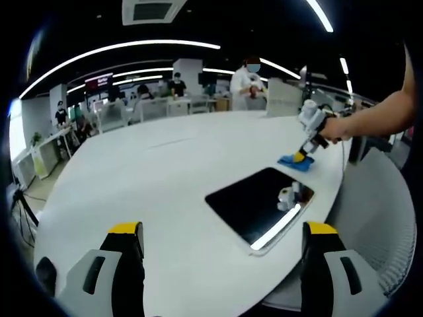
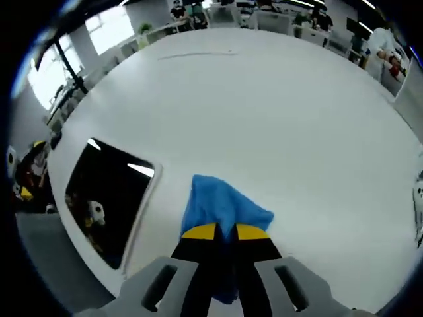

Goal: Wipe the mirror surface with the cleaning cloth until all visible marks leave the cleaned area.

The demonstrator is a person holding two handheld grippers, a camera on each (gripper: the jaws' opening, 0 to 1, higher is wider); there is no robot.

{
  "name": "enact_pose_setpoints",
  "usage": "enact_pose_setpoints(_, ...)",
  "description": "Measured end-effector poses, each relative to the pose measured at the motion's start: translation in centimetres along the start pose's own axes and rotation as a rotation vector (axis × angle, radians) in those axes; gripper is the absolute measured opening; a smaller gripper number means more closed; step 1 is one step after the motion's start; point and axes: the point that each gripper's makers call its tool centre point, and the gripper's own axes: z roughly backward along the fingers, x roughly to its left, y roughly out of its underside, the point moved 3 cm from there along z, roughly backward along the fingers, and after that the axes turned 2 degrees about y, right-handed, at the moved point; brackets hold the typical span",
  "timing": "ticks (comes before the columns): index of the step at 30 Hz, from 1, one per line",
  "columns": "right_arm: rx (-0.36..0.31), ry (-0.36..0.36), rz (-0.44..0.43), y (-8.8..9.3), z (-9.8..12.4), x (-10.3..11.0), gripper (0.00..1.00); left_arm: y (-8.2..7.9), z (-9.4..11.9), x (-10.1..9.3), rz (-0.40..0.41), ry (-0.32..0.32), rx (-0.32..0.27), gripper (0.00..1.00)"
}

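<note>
In my left gripper view, my left tongs (image 1: 221,241) stand wide open, the two yellow-tipped jaws far apart with bare white table (image 1: 152,172) between them and nothing held. The mirror (image 1: 254,203) lies flat on the table at about one o'clock from those jaws, a dark rectangle with a pale rim, near the table's edge. It reflects a bright ceiling strip and a small pale shape I cannot make out clearly. Beyond the mirror, at two o'clock, my right tongs (image 1: 299,156) point down at the blue cleaning cloth (image 1: 295,162), which rests on the table just past the mirror's far corner, apart from the glass. My right hand (image 1: 334,127) grips the tool's handle.

In my right gripper view, the right tongs (image 2: 227,232) are closed on the cleaning cloth (image 2: 221,205), the yellow tips close together with blue fabric pinched between them. The cloth bunches forward toward twelve o'clock on the table (image 2: 264,99). The mirror (image 2: 106,198) sits at nine to ten o'clock from the tips, just beside the cloth but not under it. People sit at desks in the far background.
</note>
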Motion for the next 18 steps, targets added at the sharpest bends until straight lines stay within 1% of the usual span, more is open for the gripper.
enact_pose_setpoints(2, -0.003, 0.007, 0.01, -0.1, 0.0, 0.3, 0.06, -0.1, 0.0, -0.1, 0.004, -0.002, -0.003, 1.0)
enact_pose_setpoints(4, 0.0, 0.016, 0.056, -0.2, 0.0, 0.2, 0.07, -0.1, 0.0, -0.2, 0.004, -0.002, -0.001, 1.0)
enact_pose_setpoints(6, -0.003, 0.024, 0.059, -0.3, 0.0, 0.1, 0.1, 0.0, -0.1, -0.3, 0.003, -0.001, 0.002, 1.0)
enact_pose_setpoints(8, -0.003, 0.012, 0.04, -0.3, 0.0, 0.1, 0.12, 0.0, -0.1, -0.4, 0.006, -0.002, 0.002, 1.0)
enact_pose_setpoints(10, -0.006, -0.02, 0.025, -0.3, -0.1, 0.5, 0.19, 0.0, -0.2, -0.4, 0.009, -0.002, 0.001, 1.0)
enact_pose_setpoints(13, -0.009, -0.007, 0.044, -0.2, 0.0, 0.9, 0.22, 0.1, -0.3, -0.4, 0.007, 0.0, 0.004, 1.0)
enact_pose_setpoints(15, -0.02, -0.008, 0.037, -0.2, 0.0, 0.8, 0.23, 0.1, -0.5, -0.4, 0.007, 0.001, 0.002, 1.0)
enact_pose_setpoints(17, -0.036, -0.03, 0.015, -0.2, 0.1, 1.0, 0.27, -0.1, -0.6, -0.4, 0.006, 0.004, -0.001, 1.0)
enact_pose_setpoints(18, -0.048, -0.058, -0.005, -0.2, 0.3, 1.4, 0.32, -0.3, -0.7, -0.5, 0.001, 0.005, -0.004, 1.0)
